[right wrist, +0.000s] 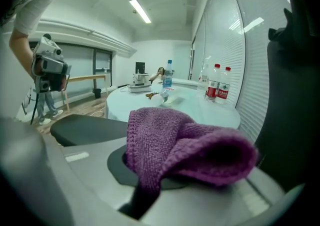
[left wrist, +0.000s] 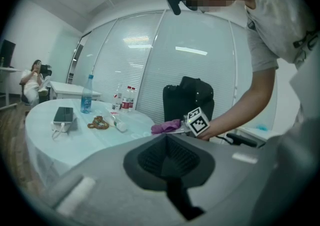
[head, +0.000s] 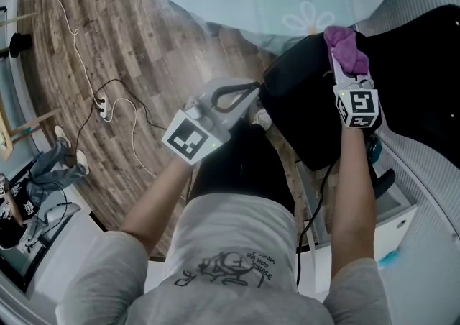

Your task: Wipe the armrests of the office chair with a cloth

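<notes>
Wood-plank floor [head: 108, 43] covers the left of the head view; a slatted glass wall [left wrist: 150, 60] closes the far side of the room.

Round pale table [head: 237, 0] stands just beyond the chair [head: 302, 115]; its rim lies near the chair's upper edge, and whether the two touch cannot be told.

The chair is black; one dark upright part fills the right edge of the right gripper view, and a flat dark pad [right wrist: 85, 127] lies low at the left of that view.

A seated person [left wrist: 34, 77] is at a desk far off to the left, well apart from the work.

Left gripper [left wrist: 170, 165]: jaws together, nothing between them; it is held at the chair's left edge.

Right gripper [head: 343, 72]: jaws clamped on the cloth [right wrist: 185, 145]; the cloth is purple and knitted, bunched over the jaw tips and hiding the pads; it sits over the chair's top edge near the table rim; contact with the chair cannot be confirmed.

On the table: a blue-labelled bottle [left wrist: 87, 101]; two red-labelled bottles [right wrist: 220, 84] close to the glass wall; a phone [left wrist: 63, 115] with a lead; a ring of beads [left wrist: 98, 123] just beside a small tube lying on its side.

On the floor: a white cable [head: 79, 65] running to a power strip [head: 102, 106], well apart from the chair.
</notes>
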Available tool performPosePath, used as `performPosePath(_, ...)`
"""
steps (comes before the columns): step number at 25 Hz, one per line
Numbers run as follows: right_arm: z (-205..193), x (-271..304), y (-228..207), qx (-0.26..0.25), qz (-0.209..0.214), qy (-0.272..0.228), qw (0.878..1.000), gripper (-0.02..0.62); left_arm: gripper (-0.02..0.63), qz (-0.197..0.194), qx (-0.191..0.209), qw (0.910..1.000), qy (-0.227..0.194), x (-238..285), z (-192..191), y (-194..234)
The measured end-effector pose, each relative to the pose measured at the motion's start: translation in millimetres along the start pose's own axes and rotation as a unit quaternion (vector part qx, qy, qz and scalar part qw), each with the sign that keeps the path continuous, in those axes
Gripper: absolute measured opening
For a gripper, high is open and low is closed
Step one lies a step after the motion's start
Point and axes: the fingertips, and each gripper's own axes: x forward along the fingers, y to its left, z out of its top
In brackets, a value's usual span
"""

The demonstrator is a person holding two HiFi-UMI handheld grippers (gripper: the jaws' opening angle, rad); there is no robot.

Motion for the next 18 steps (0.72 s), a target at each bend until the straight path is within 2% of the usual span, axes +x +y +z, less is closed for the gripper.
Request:
performPosePath(4,17.2,-9.8,-0.8,0.022,-0.009,0.002,1.000,0.028,0.002,0.014,0.001,0.9996,-0.023,-5.9,23.2,1.5)
performPosePath(7,42.7,-29.8,6.2,0.010,-0.002,-0.008,1.000,0.029,0.002,0.019,0.005,0.9993,-0.033,-8.5,44.8,-1.5)
performPosePath(13,116.7,-67.9,31.3,-0.017,0.022,-0.039,0.999,0.029,0.002,0.035,0.015,0.9970,-0.068,-20.3,112.8,-11.0)
performPosePath(18,180.1,-113.4,60.4,-0.007,0.031,-0.075,0.997,0.030,0.002,0.036,0.019,0.9950,-0.092,-32.9,170.2,-29.0)
